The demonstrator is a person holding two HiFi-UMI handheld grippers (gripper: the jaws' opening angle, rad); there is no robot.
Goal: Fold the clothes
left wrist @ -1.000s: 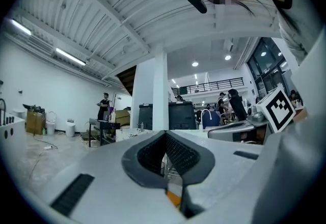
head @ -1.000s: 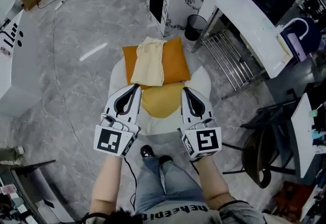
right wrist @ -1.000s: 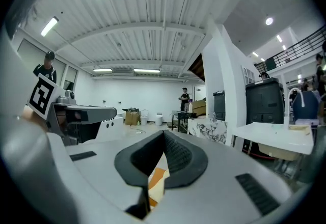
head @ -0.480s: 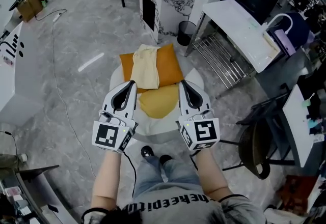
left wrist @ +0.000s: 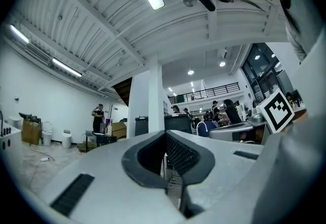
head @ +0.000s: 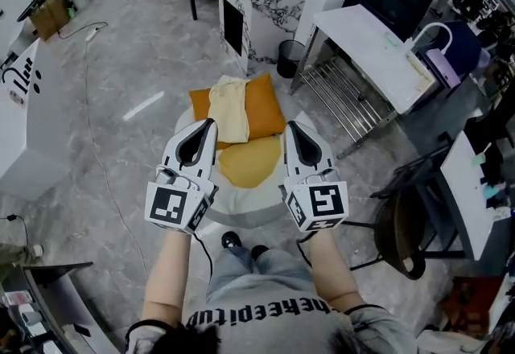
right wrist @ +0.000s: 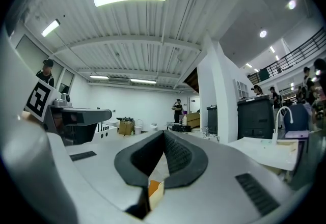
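A folded cream garment [head: 231, 109] lies across an orange cloth [head: 265, 105] at the far side of a small round white table [head: 241, 201]. A mustard-yellow piece [head: 251, 161] sits nearer me on the same table. My left gripper [head: 208, 124] and right gripper [head: 291, 126] are held side by side high above the table's near half, pointing forward and roughly level. Both are shut with nothing in them. In the left gripper view the left gripper [left wrist: 165, 134] shows its jaws closed, and the right gripper [right wrist: 164, 133] does the same in the right gripper view. Both views look out over the room.
Behind the table stand a marbled cabinet [head: 261, 0] and a black bin [head: 286, 59]. A metal rack [head: 338, 99] and a white desk [head: 372, 51] are at the right, with a dark chair [head: 409, 225] nearer. A cable [head: 95, 131] runs over the floor at the left. People stand far off.
Both grippers have risen together, still shut. The table and clothes now look smaller and farther below them. The clothes have not moved.
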